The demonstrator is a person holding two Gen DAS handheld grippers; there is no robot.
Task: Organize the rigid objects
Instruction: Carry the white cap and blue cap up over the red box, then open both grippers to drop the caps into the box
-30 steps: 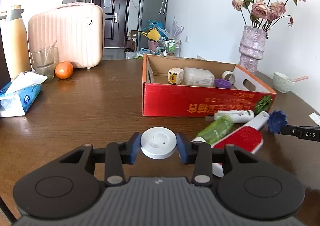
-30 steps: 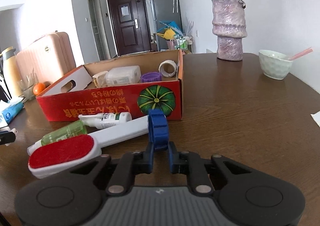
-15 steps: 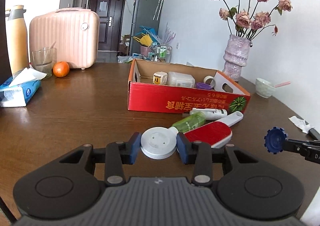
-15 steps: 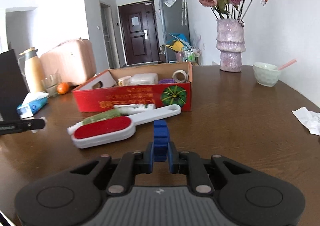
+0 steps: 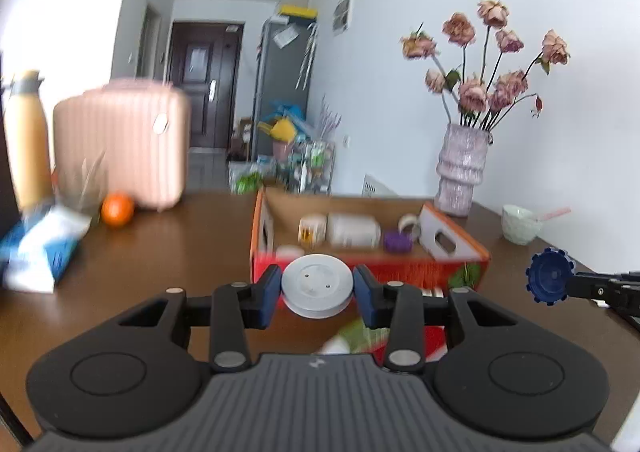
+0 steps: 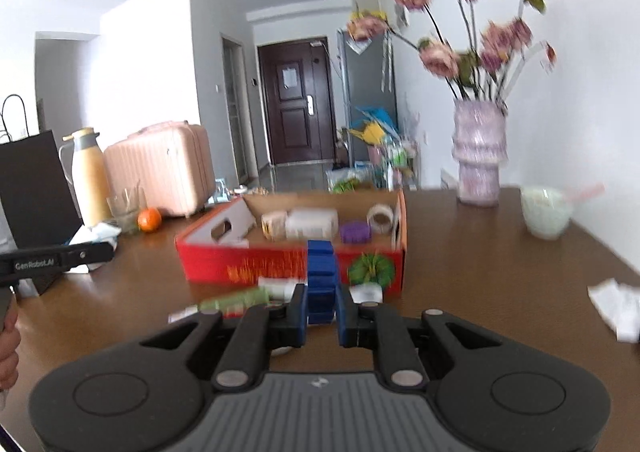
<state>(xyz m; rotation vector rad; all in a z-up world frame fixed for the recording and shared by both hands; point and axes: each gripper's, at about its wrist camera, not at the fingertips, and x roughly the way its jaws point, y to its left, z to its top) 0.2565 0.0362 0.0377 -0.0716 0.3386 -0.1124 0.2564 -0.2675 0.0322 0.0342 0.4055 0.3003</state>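
Brown table [image 5: 168, 252]; white disc [image 5: 317, 286], smooth, probably plastic, in left claw [image 5: 316, 294].

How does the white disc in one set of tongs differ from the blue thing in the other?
The white disc is smooth-rimmed and pale; the blue cap is dark with a notched edge. The left tongs grip the disc across its width, the right tongs pinch the cap edge-on. Both are round and held above the table.

Left gripper [image 5: 317, 294] raised, fingers clamped, right gripper [image 6: 321, 306] likewise
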